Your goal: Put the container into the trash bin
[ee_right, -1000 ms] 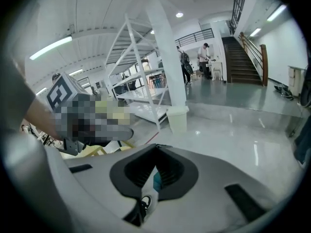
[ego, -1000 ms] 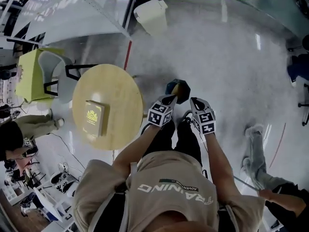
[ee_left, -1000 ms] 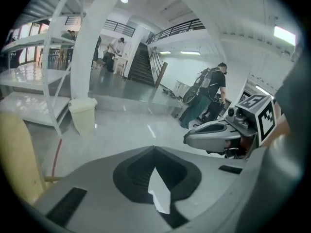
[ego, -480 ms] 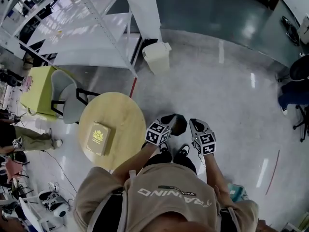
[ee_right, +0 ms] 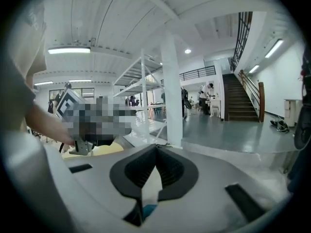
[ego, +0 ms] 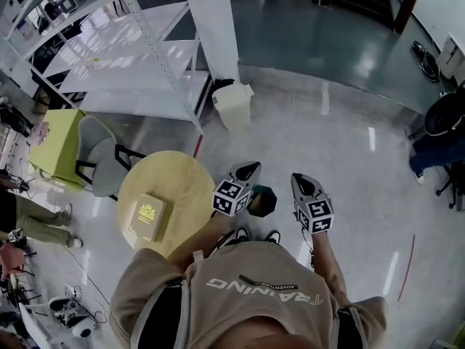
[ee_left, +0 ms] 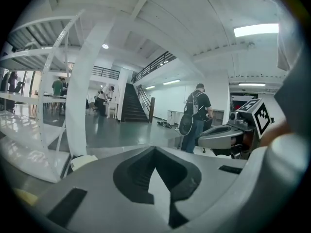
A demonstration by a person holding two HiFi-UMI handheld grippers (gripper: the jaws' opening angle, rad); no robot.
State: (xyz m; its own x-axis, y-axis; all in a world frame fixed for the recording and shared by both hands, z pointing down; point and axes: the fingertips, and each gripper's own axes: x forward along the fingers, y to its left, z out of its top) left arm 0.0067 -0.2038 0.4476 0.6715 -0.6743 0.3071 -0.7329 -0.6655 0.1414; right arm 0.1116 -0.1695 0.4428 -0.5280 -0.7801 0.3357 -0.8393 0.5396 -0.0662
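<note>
A cream trash bin (ego: 232,105) with a lid stands on the floor at the foot of a white pillar (ego: 211,27); the left gripper view shows the bin (ee_left: 83,161) low on the left. A flat yellow box (ego: 147,217) lies on the round wooden table (ego: 182,184). My left gripper (ego: 248,168) (ee_left: 155,149) is shut and empty, right of the table. My right gripper (ego: 301,179) (ee_right: 156,147) is also shut, with nothing in it. A dark teal object (ego: 262,201) shows between the two grippers; whether anything holds it is unclear.
White shelving (ego: 109,57) stands behind the table. A grey chair (ego: 102,162) and a lime-green table (ego: 54,140) are at the left. People stand at the left edge and far right. Open glossy floor (ego: 341,151) stretches toward the stairs (ee_right: 243,98).
The view has shifted: the table and bin sit lower and nearer in the picture, and more shelving shows. Both grippers stay shut in front of the body.
</note>
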